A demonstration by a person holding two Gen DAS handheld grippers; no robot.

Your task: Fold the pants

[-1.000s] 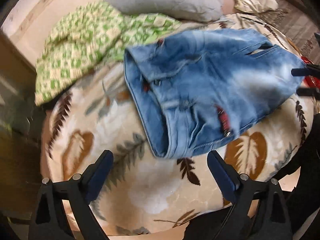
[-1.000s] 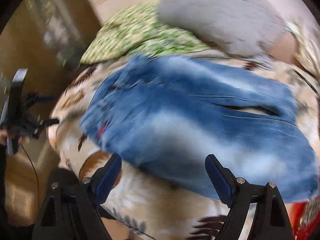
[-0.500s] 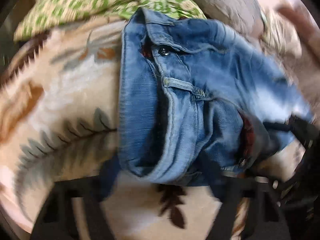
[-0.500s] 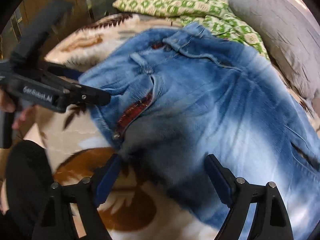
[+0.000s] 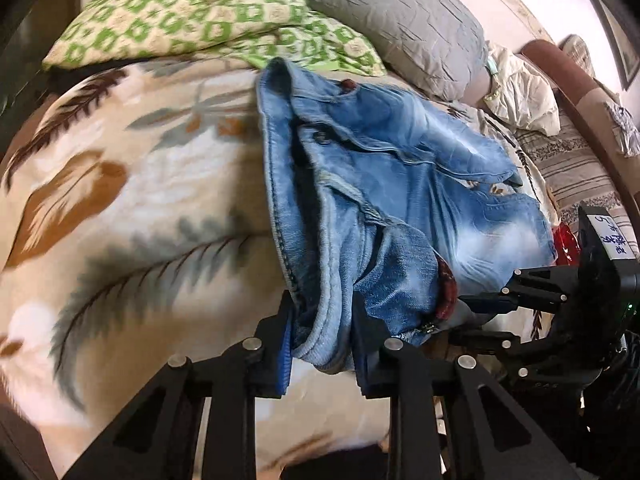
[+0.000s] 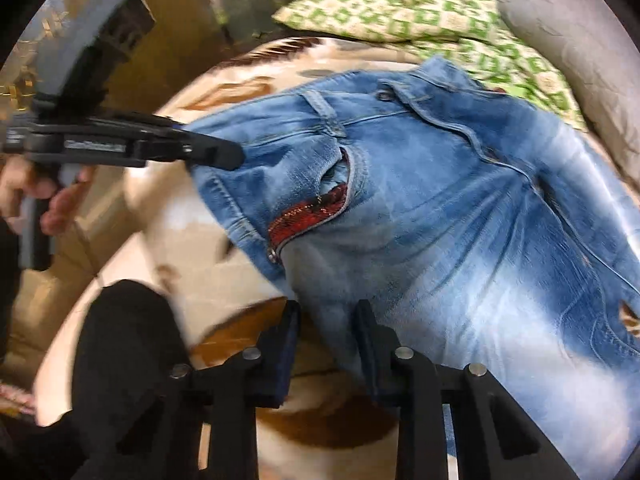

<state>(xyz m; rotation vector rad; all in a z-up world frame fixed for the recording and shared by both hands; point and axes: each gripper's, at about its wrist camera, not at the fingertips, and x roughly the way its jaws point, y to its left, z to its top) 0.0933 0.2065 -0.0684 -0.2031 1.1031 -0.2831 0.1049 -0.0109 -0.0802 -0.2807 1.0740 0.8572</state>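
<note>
So the jeans [image 5: 404,208] are lying on a leaf-print blanket [image 5: 132,208], waistband end toward the cameras, taking up the centre and right of both views. The fly is open and you can see red lining [image 6: 308,216] through it, roughly middle of the right wrist frame.

Left gripper [image 5: 322,344] sits at bottom centre of its own view, and its jaws have just been closing. The folded waistband edge is bunched right between the two fingers and both pads press into the denim, so it's pinching the waistband. In the right wrist view the same tool comes in from the upper left, tip at the waistband corner, with a hand [image 6: 44,196] wrapped around its handle.

Right gripper [image 6: 326,340] is bottom centre in its own frame, jaws also just been closing. There's a strip of the jeans' lower edge between the fingers and the pads look clamped onto it. From the left wrist view it shows up at the right edge, tips buried in the fabric near the zip.

Behind the jeans, upper part of the frames: a green patterned quilt [image 5: 192,16] and a grey pillow [image 5: 396,20].
</note>
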